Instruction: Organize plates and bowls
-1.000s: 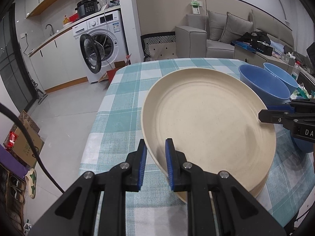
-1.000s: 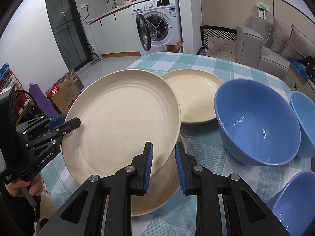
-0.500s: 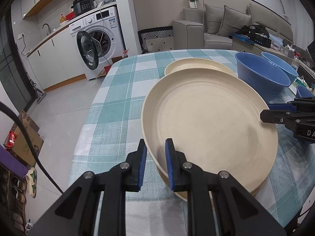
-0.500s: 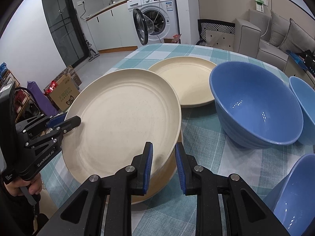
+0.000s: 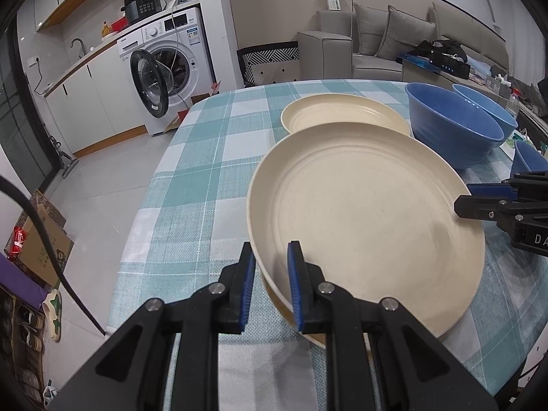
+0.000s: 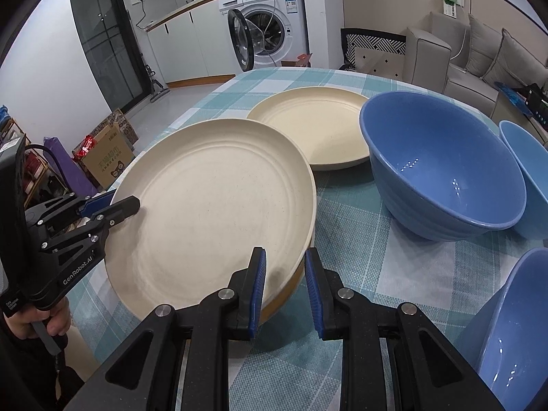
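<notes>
Two grippers hold one cream plate (image 5: 363, 212) by opposite rims at frame centre: left gripper (image 5: 271, 281) and right gripper (image 6: 283, 284), jaws narrow on it, above another plate on the checked bench (image 5: 205, 171).

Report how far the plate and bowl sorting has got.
Done: nothing finished that I can confirm. In hand: the left gripper and right gripper both grip the top plate, which sits over a second plate. Left: the far plate lies apart, and the three blue bowls stand unstacked.
</notes>
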Demonstrator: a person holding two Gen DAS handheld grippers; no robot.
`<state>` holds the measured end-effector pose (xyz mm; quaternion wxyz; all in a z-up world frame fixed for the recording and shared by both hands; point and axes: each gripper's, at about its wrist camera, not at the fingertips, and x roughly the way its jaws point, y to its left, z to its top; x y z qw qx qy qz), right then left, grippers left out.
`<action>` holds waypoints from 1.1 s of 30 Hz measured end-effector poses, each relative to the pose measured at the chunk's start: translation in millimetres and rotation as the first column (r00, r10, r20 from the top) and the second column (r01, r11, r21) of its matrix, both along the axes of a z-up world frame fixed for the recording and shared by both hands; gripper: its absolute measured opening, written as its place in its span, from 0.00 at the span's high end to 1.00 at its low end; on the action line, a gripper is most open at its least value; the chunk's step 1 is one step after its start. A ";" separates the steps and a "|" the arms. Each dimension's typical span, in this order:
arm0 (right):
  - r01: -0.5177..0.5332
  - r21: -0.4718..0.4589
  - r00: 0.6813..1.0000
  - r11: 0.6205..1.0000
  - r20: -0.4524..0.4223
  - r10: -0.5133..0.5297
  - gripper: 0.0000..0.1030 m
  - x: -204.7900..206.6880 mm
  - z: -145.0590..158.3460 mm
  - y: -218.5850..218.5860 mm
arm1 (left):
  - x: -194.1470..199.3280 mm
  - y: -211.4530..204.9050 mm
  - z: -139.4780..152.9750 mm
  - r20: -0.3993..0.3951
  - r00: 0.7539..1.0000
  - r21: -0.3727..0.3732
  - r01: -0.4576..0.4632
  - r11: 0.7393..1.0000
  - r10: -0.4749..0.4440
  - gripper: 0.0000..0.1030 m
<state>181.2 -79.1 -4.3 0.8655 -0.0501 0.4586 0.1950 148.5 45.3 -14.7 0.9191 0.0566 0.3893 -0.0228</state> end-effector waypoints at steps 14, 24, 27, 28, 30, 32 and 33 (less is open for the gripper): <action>0.001 -0.060 1.000 0.998 0.000 -0.001 0.77 -0.5 -5.2 15.5 | 0.4 1.0 -5.5 -0.017 1.000 -0.001 -0.014 1.000 0.014 0.84; 0.008 -0.100 1.000 0.995 -0.012 -0.009 0.77 4.7 -11.3 20.2 | 2.7 -1.2 -12.1 -0.037 0.999 0.004 -0.002 1.000 0.002 0.84; 0.007 -0.109 1.000 0.994 -0.018 -0.009 0.77 6.2 -14.1 22.2 | 3.9 -0.9 -12.9 -0.042 0.999 0.008 -0.001 1.000 0.001 0.84; 0.007 -0.112 1.000 0.994 -0.016 -0.008 0.77 6.4 -14.4 23.0 | 3.7 -0.9 -13.3 -0.042 0.999 0.010 0.000 1.000 0.000 0.84; 0.005 -0.117 1.000 0.993 -0.015 -0.007 0.77 7.8 -15.2 24.7 | 4.0 -0.9 -13.9 -0.044 0.999 0.011 0.001 1.000 -0.001 0.83; 0.004 -0.122 1.000 0.993 -0.013 -0.006 0.77 7.7 -16.0 24.9 | 3.8 -0.7 -14.2 -0.045 0.999 0.013 0.003 1.000 -0.002 0.83; 0.003 -0.126 1.000 0.992 -0.011 -0.005 0.77 7.5 -16.3 25.9 | 4.0 -0.6 -14.2 -0.045 0.999 0.014 0.004 1.000 -0.003 0.83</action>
